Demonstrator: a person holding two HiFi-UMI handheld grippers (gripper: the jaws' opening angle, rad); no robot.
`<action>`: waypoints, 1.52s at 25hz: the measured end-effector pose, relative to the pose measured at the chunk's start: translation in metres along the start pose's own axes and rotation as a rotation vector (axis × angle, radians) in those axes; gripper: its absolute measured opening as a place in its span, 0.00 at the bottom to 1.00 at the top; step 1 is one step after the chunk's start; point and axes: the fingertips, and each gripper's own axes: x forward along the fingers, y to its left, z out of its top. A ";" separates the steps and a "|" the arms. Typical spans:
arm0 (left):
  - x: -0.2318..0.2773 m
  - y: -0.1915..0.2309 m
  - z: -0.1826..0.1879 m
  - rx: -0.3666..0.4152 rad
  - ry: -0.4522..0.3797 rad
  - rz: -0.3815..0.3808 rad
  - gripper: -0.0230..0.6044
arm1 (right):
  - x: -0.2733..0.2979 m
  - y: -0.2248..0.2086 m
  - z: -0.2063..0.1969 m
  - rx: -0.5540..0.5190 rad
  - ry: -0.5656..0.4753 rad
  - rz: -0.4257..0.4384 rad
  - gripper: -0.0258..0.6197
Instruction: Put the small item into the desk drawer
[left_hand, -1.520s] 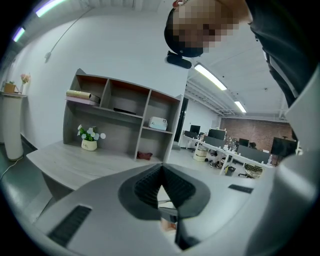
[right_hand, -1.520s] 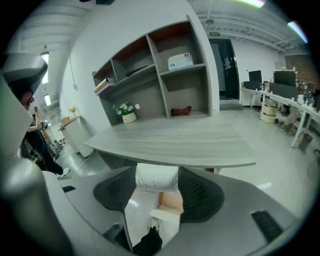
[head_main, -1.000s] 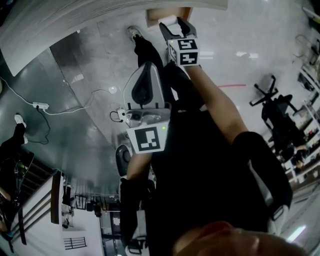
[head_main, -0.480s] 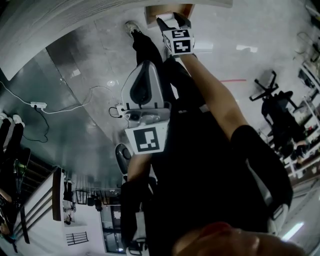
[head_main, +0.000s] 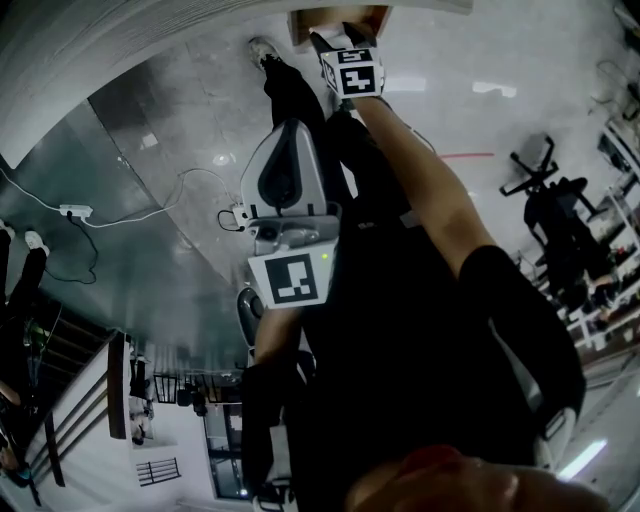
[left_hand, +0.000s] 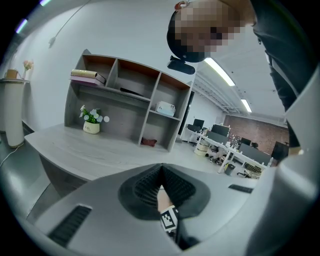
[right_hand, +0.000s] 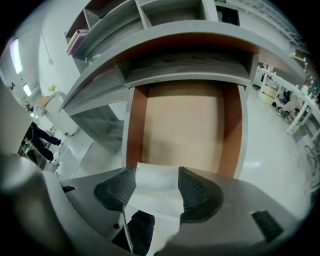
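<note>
Right gripper (right_hand: 157, 176): the fingers (right_hand: 199, 192) stand apart only as far as the white packet (right_hand: 156, 199) is wide. A ribbed pad presses on each of its sides, so the packet is clamped.
Left gripper (left_hand: 161, 172): the pads meet at the tips with nothing between them. It is held at chest height, pointing away from the drawer.
Packet: it sits squarely between the right fingers, with its top edge level with their tips. It hangs above the near edge of the drawer (right_hand: 182, 125) and does not touch the drawer's bottom.
Drawer: pulled out from under the desk (right_hand: 190, 45), at 12 o'clock from the right fingers. It has a tan bottom and reddish side walls, and nothing can be seen inside.
Head view: the right arm reaches to 12 o'clock, with its marker cube at the drawer's front.
Surface: the desk top is grey wood grain, and a shelf unit (left_hand: 130, 95) stands on it at 10 o'clock from the left gripper. A potted plant (left_hand: 91, 120) stands beside the unit.
Room: the floor (head_main: 150, 200) is glossy and pale, with a power strip (head_main: 78, 211) at 9 o'clock. A chair (head_main: 545, 200) stands at 3 o'clock.
</note>
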 end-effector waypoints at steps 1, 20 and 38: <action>0.000 0.000 0.001 -0.001 0.000 0.001 0.03 | 0.002 0.000 0.000 0.001 0.004 -0.001 0.45; 0.002 0.008 -0.013 -0.020 0.016 0.007 0.03 | 0.024 -0.003 -0.018 0.004 0.098 -0.010 0.45; 0.004 0.012 -0.010 -0.033 0.021 0.010 0.03 | 0.027 -0.007 -0.011 0.005 0.159 -0.025 0.45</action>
